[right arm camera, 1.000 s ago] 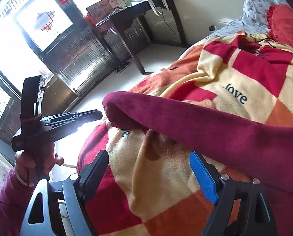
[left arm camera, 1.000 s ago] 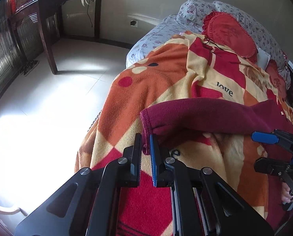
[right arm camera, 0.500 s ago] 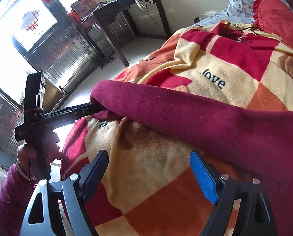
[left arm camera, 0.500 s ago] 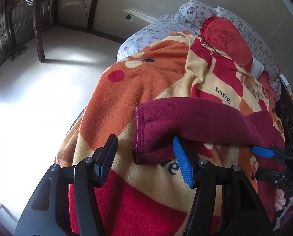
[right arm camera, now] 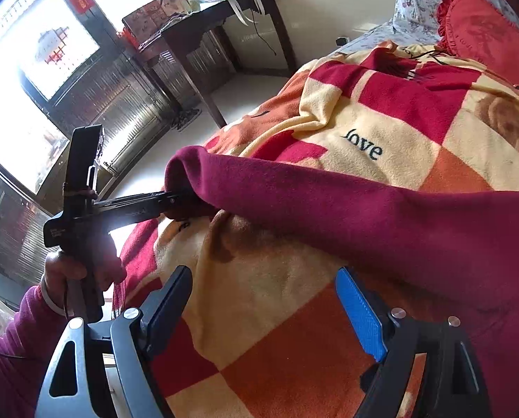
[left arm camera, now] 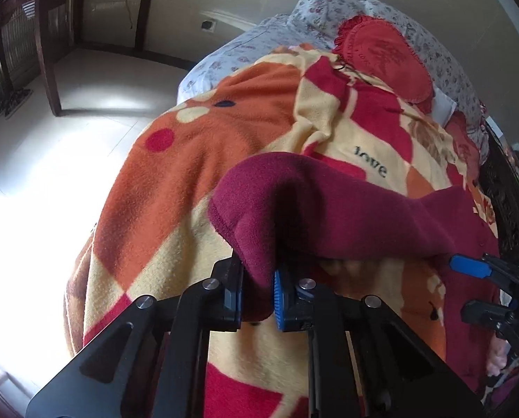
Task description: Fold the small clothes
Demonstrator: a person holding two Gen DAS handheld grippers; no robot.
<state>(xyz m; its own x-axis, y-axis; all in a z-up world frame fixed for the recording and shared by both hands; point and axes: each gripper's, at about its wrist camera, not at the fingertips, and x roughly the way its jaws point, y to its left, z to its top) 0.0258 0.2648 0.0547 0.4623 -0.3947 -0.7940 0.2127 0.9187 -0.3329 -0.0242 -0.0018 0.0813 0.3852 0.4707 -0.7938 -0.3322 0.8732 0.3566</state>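
A maroon fleece garment [left arm camera: 332, 216] lies across a checked orange, red and cream blanket [left arm camera: 175, 188] on a bed. My left gripper [left arm camera: 257, 291] is shut on the garment's near end and holds it lifted off the blanket. In the right wrist view the garment [right arm camera: 329, 202] stretches from the left gripper [right arm camera: 175, 203] toward the lower right. My right gripper [right arm camera: 262, 308] is open and empty above the blanket, just under the garment. It also shows at the right edge of the left wrist view [left arm camera: 475, 285].
A red round cushion [left arm camera: 381, 59] and floral pillows [left arm camera: 322, 3] lie at the head of the bed. A dark wooden desk [right arm camera: 210, 24] stands by the wall. White tiled floor [left arm camera: 50, 174] lies left of the bed. Bright windows [right arm camera: 50, 45] are beyond.
My left gripper opened half a second ago, moved forward and has closed on the garment's end, lifting it. The right gripper has stayed open and shifted slightly.
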